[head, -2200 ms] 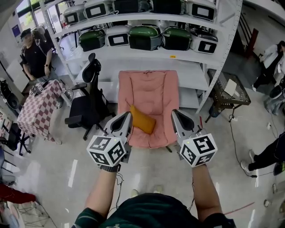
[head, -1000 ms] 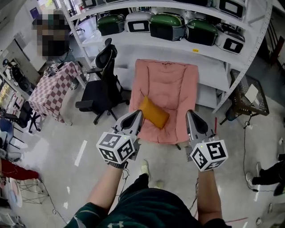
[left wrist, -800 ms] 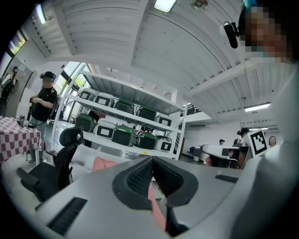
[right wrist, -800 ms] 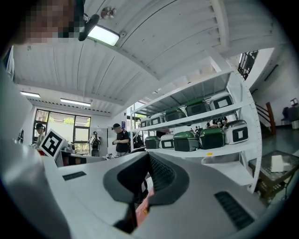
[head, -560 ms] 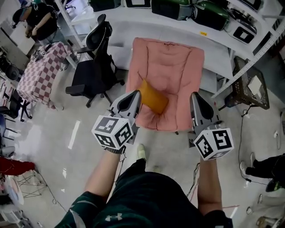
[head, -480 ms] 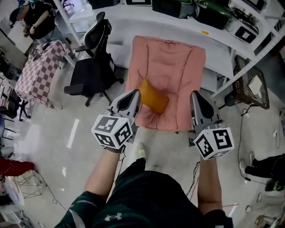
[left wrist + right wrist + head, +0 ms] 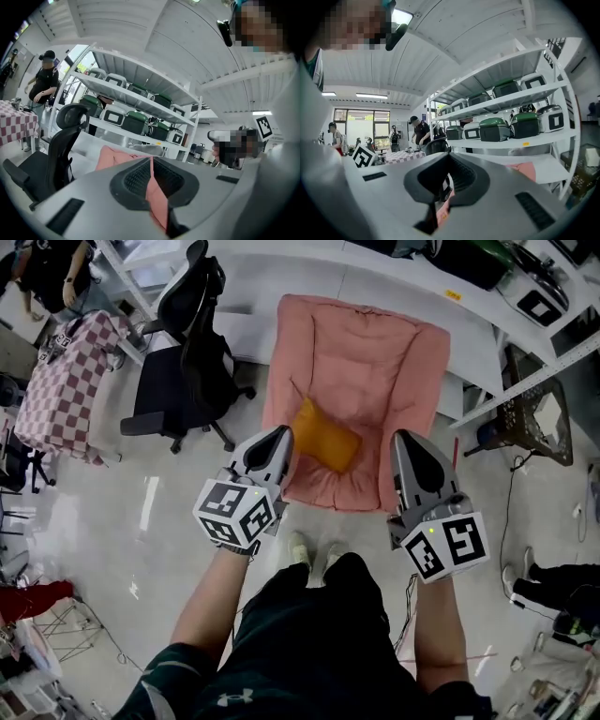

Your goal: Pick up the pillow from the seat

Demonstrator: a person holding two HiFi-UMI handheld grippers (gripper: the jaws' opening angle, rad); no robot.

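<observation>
An orange pillow lies tilted on the left half of the pink padded chair's seat. My left gripper hovers just left of the pillow, its jaws shut with nothing held. My right gripper hangs over the seat's right front edge, also shut and holding nothing. In the left gripper view the closed jaws point at the pink chair; the pillow is hidden behind them. In the right gripper view the jaws cover most of the pink chair.
A black office chair stands left of the pink chair, beside a checkered table. White shelving with green and white cases runs behind. A wire basket table is at the right. A person's legs show at the right edge.
The person has stepped toward the pink chair. Both grippers have come closer to it and now flank the pillow's near side. Both stay shut.
</observation>
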